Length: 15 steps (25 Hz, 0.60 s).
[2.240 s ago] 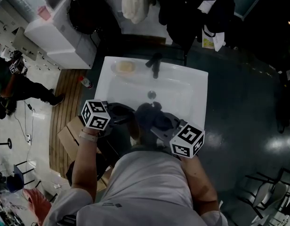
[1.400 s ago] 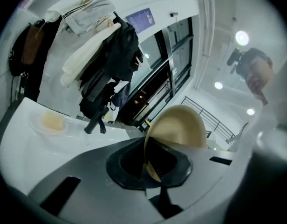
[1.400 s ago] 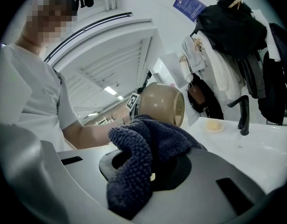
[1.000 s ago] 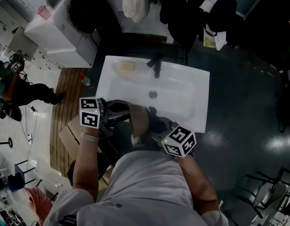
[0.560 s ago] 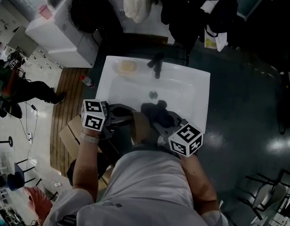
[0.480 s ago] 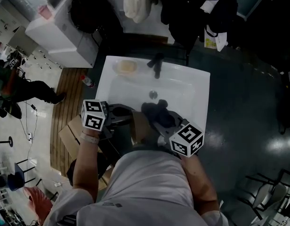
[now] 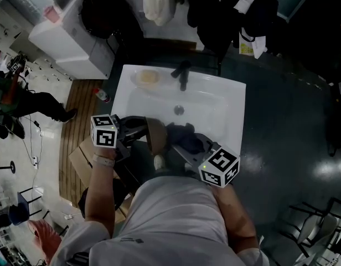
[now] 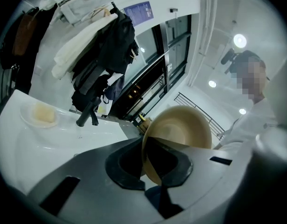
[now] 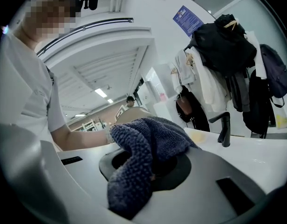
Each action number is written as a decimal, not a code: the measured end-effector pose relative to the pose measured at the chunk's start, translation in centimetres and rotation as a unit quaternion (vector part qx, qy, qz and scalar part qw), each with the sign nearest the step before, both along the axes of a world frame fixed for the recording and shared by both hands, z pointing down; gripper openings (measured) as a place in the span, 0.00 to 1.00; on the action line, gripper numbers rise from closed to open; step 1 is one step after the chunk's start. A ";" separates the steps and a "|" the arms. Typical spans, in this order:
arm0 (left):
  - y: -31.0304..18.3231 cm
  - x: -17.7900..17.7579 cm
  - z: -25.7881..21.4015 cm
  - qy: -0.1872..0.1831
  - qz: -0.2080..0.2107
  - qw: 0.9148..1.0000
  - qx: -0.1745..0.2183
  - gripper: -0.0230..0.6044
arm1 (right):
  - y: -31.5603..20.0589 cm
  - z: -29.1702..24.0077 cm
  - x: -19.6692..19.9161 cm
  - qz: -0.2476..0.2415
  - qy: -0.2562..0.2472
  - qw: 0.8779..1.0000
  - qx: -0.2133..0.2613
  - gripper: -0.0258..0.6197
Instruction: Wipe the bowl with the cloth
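The bowl [image 7: 156,136] has tipped further on edge above the sink's [image 7: 228,101] near rim, with the left claw [image 8: 155,174] clamped on its rim to present it to the cloth [image 9: 143,143] pinched in the right claw [image 9: 150,174].

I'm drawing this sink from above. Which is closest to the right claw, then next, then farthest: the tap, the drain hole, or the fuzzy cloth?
1. The fuzzy cloth, gripped in the right claw.
2. The drain hole, middle of the sink.
3. The tap, on the back rim.
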<state>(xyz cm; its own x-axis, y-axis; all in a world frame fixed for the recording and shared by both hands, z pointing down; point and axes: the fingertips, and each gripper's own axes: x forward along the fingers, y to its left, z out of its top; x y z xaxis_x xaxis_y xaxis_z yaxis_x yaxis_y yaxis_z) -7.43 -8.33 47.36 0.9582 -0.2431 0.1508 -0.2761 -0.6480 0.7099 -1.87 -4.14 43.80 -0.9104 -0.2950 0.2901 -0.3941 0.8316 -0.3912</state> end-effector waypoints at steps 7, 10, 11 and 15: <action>-0.5 -0.1 -1.4 0.016 -0.014 0.999 0.025 0.07 | 0.6 1.3 -0.3 -0.014 0.007 1.000 -0.016 0.13; -0.1 0.2 -2.3 0.031 -0.005 0.999 0.040 0.07 | 0.7 1.9 -0.8 -0.018 0.009 1.000 -0.023 0.13; 0.1 0.3 -2.7 0.035 0.000 0.998 0.045 0.07 | 0.7 2.1 -1.0 -0.017 0.009 0.999 -0.026 0.13; 1.0 0.6 -3.7 0.046 0.010 0.997 0.058 0.07 | -0.1 2.4 -1.4 -0.011 0.012 0.999 -0.032 0.13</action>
